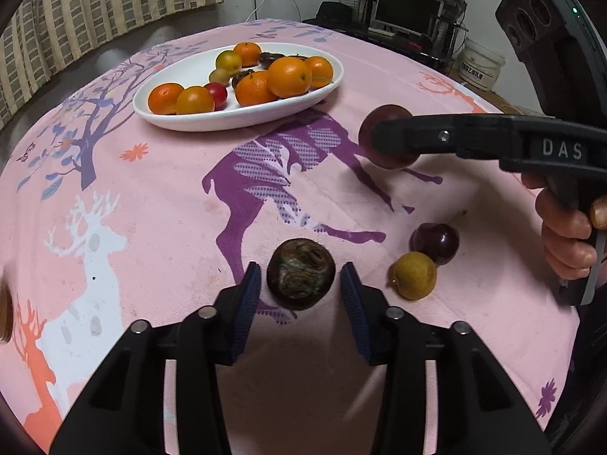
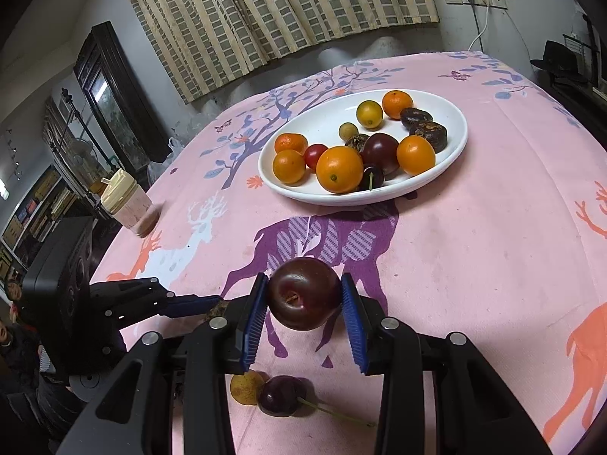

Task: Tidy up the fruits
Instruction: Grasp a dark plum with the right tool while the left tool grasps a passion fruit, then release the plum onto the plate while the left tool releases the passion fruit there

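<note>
A white oval plate (image 1: 182,119) (image 2: 455,113) holds several oranges, small plums and dark fruits at the far side of the pink tablecloth. My left gripper (image 1: 300,284) is open with its pads either side of a dark brown wrinkled fruit (image 1: 300,273) on the cloth, with small gaps. My right gripper (image 2: 303,295) is shut on a dark red plum (image 2: 303,294), held above the cloth; the plum also shows in the left wrist view (image 1: 383,113). A dark cherry (image 1: 436,243) (image 2: 279,400) and a small yellow fruit (image 1: 413,275) (image 2: 246,386) lie on the cloth.
A lidded jar (image 2: 127,204) stands at the table's left edge in the right wrist view. The left gripper's body (image 2: 95,303) shows at the left of that view. Curtains, shelves and a monitor lie beyond the table.
</note>
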`<control>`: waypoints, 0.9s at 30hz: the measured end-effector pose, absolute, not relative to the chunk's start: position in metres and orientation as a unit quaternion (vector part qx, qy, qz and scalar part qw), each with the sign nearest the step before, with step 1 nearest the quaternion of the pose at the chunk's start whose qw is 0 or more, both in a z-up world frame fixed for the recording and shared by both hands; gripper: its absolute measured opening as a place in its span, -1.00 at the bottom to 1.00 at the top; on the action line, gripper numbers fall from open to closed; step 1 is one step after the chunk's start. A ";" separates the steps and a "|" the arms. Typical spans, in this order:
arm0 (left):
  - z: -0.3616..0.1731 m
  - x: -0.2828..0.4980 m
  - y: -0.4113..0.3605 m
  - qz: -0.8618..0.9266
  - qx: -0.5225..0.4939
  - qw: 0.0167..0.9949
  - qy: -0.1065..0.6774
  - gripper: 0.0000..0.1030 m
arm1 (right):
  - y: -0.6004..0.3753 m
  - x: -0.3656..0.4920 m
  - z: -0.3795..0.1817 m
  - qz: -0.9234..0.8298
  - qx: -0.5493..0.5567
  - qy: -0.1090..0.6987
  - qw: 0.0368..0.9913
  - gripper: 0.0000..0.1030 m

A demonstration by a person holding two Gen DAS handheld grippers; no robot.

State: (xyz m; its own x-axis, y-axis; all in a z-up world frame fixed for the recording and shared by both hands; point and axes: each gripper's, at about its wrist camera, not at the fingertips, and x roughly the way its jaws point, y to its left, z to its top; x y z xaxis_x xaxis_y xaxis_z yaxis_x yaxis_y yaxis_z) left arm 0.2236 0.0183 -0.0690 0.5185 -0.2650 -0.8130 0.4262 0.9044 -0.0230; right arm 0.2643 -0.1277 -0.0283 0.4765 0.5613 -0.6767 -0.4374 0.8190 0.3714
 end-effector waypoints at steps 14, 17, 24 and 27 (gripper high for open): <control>-0.020 0.267 0.043 -0.189 0.011 0.889 0.418 -0.32 | -0.135 0.283 -0.008 0.279 0.084 0.379 0.878 -0.24; 0.004 0.311 0.041 -0.166 0.005 0.906 0.388 -0.32 | -0.141 0.317 0.006 0.247 0.090 0.351 0.898 -0.24; 0.002 0.417 0.026 -0.111 0.002 0.916 0.386 -0.32 | -0.140 0.408 -0.012 0.197 0.093 0.372 0.903 -0.23; -0.008 0.438 0.024 -0.093 0.006 0.909 0.405 -0.16 | -0.138 0.422 -0.020 0.200 0.089 0.379 0.899 -0.21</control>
State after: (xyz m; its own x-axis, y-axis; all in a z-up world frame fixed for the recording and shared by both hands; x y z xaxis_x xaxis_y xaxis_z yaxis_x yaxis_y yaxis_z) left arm 0.4381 0.0237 -0.0075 0.6542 -0.1653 -0.7381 0.1747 0.9825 -0.0652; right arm 0.4220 -0.1376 -0.0198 0.6332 0.4266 -0.6458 -0.2923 0.9044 0.3109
